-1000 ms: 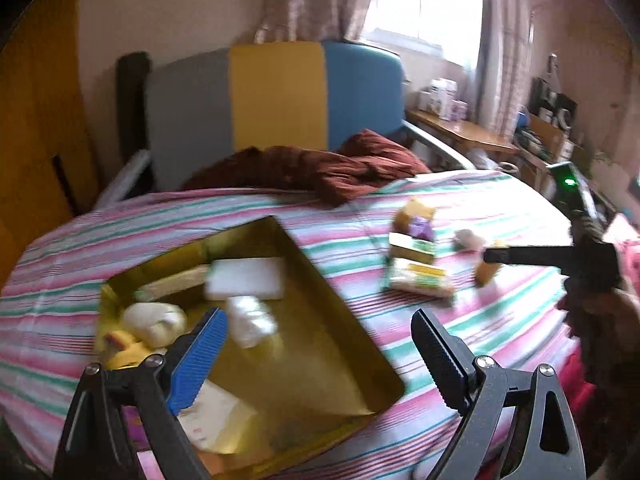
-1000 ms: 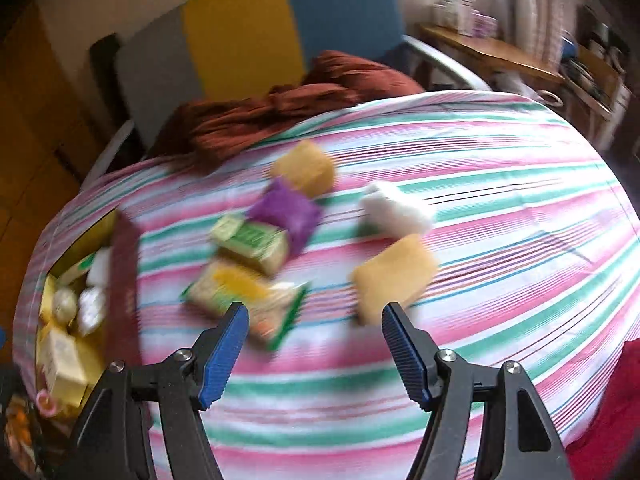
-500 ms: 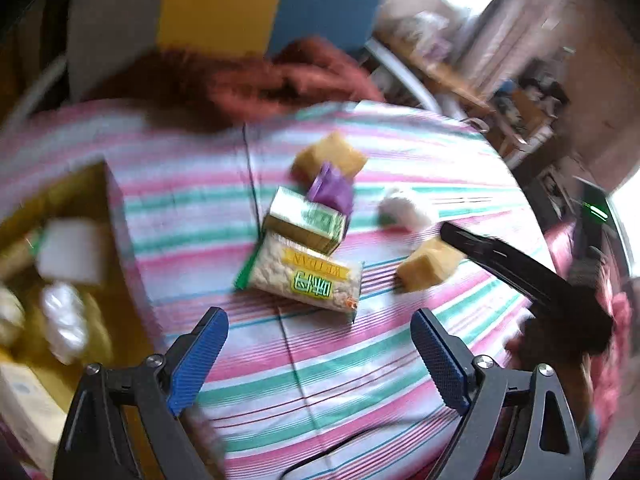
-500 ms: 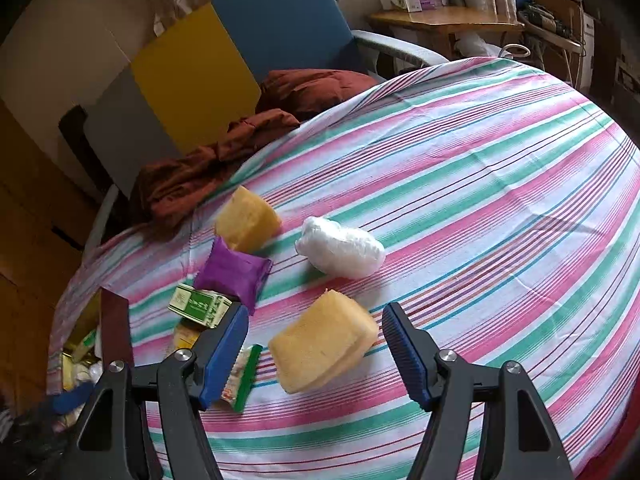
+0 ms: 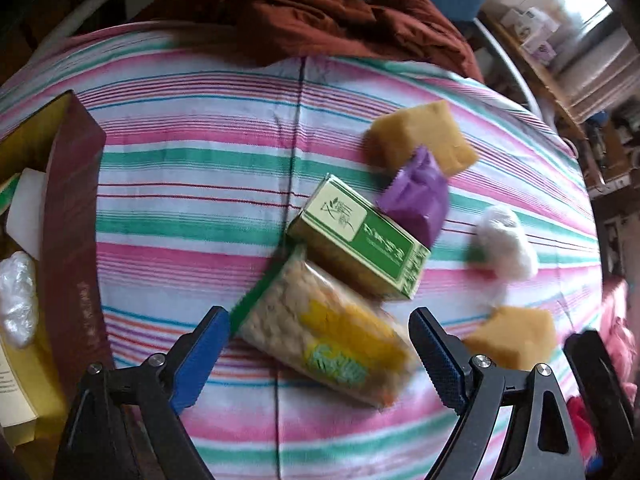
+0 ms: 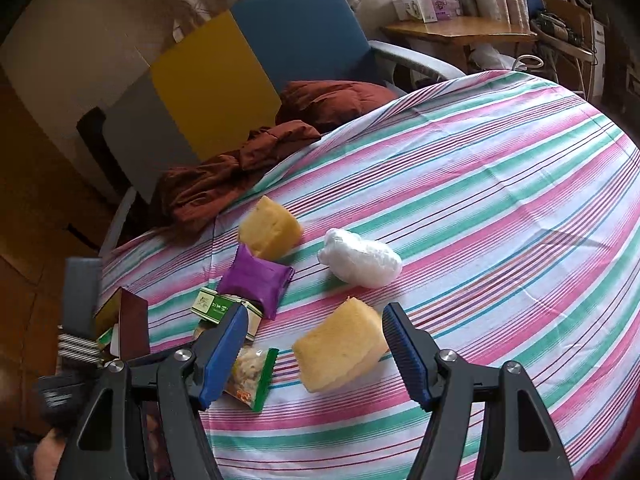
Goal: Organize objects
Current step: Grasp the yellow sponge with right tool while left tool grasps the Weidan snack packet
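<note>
My left gripper (image 5: pixel 318 320) is open and points down over a clear cracker packet (image 5: pixel 324 340), which lies between its fingers without touching the pads. Just beyond lie a green box (image 5: pixel 360 236), a purple packet (image 5: pixel 416 196), a yellow sponge (image 5: pixel 420 140) and a white crumpled bag (image 5: pixel 506 244). My right gripper (image 6: pixel 316 312) is open, and a second yellow sponge (image 6: pixel 340 348) lies between its fingers with no pad pressing it. The white bag (image 6: pixel 360 262) and purple packet (image 6: pixel 256 280) lie behind it.
A maroon-walled, gold-lined box (image 5: pixel 72 220) with several items inside stands at the table's left. A dark red cloth (image 5: pixel 340 12) hangs over the far edge from a chair (image 6: pixel 304 36). The striped tablecloth (image 6: pixel 500 200) stretches away to the right. A wooden side table (image 6: pixel 460 30) stands behind.
My left gripper swung right from above the gold-lined box and sank over the cracker packet. My right gripper drew a little closer to the near sponge, then held still.
</note>
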`<state>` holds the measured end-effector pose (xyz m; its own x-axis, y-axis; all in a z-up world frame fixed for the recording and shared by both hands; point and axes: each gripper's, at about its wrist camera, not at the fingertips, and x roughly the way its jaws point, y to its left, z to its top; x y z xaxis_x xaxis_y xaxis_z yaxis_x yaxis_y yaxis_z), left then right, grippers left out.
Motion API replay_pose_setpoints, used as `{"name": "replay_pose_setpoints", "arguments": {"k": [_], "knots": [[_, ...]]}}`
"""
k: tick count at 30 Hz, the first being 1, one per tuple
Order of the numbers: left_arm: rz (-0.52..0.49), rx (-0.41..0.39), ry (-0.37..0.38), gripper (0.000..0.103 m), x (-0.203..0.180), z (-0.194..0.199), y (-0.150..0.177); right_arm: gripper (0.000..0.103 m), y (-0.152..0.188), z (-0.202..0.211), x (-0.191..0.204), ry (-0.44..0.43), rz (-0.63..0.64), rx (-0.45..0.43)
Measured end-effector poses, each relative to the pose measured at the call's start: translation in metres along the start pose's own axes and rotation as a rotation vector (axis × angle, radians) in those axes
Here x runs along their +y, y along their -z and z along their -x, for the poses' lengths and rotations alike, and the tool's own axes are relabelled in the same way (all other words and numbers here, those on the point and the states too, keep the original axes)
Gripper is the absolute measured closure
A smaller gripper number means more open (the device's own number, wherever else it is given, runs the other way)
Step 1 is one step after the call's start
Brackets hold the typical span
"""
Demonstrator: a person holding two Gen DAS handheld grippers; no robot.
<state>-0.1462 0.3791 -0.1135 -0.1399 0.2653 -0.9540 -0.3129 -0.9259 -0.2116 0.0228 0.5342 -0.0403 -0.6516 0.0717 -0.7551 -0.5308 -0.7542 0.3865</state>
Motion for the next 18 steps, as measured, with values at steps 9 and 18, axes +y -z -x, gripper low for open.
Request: {"name": "replay_pose_setpoints", "arguments": {"k": [9,18], "knots": [[-0.187,-0.039,-0.01,0.017,-0.004,0.007,0.027,0.032,0.001,-0.007,-0.013,0.01,-0.05,0.039],[-0.257,-0.017,0.06,0.016,0.008,0.018,0.056,0.027,0.008,-0.029,-0.005,0.073,0.005,0.119]]}}
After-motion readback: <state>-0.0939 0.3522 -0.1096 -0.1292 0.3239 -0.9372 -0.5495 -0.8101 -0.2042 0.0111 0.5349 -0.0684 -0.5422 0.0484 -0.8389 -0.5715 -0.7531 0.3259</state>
